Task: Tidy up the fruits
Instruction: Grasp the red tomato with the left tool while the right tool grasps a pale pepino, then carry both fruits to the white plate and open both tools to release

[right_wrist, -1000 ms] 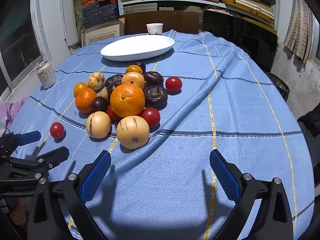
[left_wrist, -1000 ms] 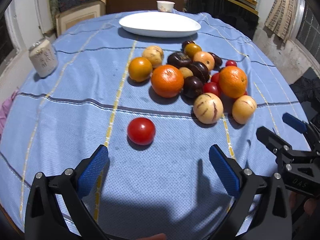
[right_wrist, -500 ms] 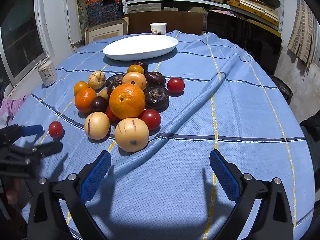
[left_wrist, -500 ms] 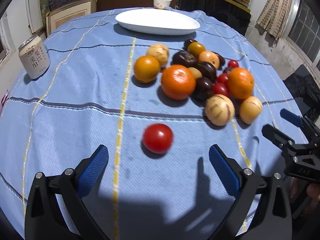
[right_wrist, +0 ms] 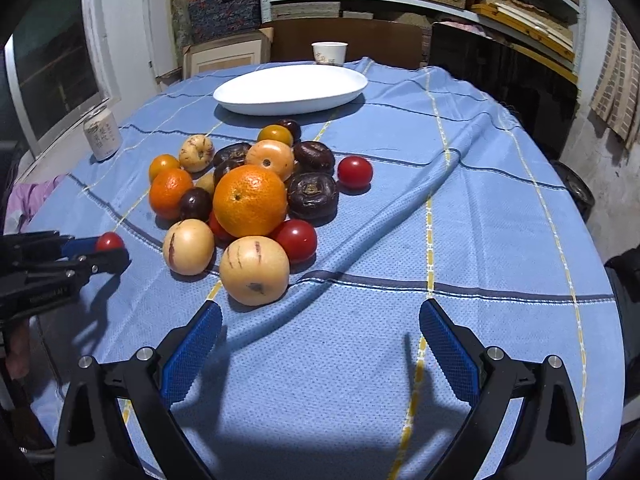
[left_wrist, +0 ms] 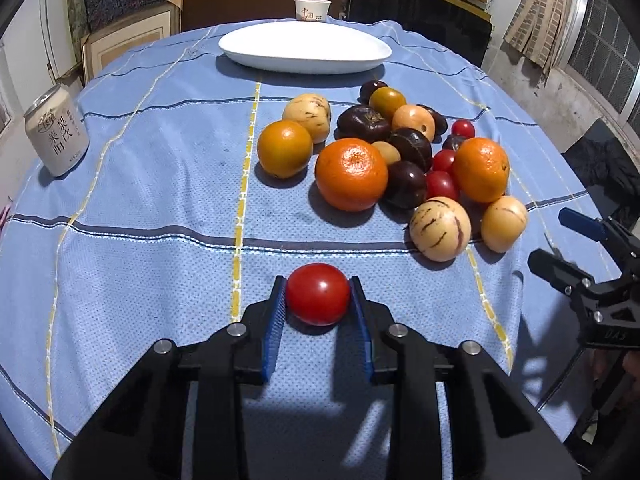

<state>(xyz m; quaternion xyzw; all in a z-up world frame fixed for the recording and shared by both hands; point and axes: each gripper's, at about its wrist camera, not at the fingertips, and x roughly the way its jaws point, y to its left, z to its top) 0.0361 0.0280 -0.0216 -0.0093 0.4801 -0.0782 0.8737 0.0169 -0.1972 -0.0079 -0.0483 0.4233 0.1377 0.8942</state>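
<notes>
While the left gripper [left_wrist: 318, 294] is closing, its blue fingers [left_wrist: 276, 312] press on either flank of a lone red tomato [left_wrist: 318, 294] that sits on the blue cloth of the bench [left_wrist: 140, 208], apart from the rest of the fruit. The right wrist view shows the same grip from the side, at its left edge: only the top of that tomato [right_wrist: 109, 241] peeps above the black fingers there. The right gripper [right_wrist: 320, 344] stands wide open with bare cloth between its fingers, near a pale streaked fruit [right_wrist: 254, 271]; the left wrist view catches it at the right edge, open too.

Beyond lies the fruit pile [left_wrist: 396, 160]: two large oranges, smaller orange and yellow fruits, dark purple ones, small red tomatoes and pale streaked ones, touching one another. The right wrist view alone shows a red tomato [right_wrist: 355, 172] standing clear on the pile's far right side. Farther back rests a white oval plate [left_wrist: 304, 50], with a paper cup [left_wrist: 313, 9] behind it and a drink can [left_wrist: 56, 130] off to the left.
</notes>
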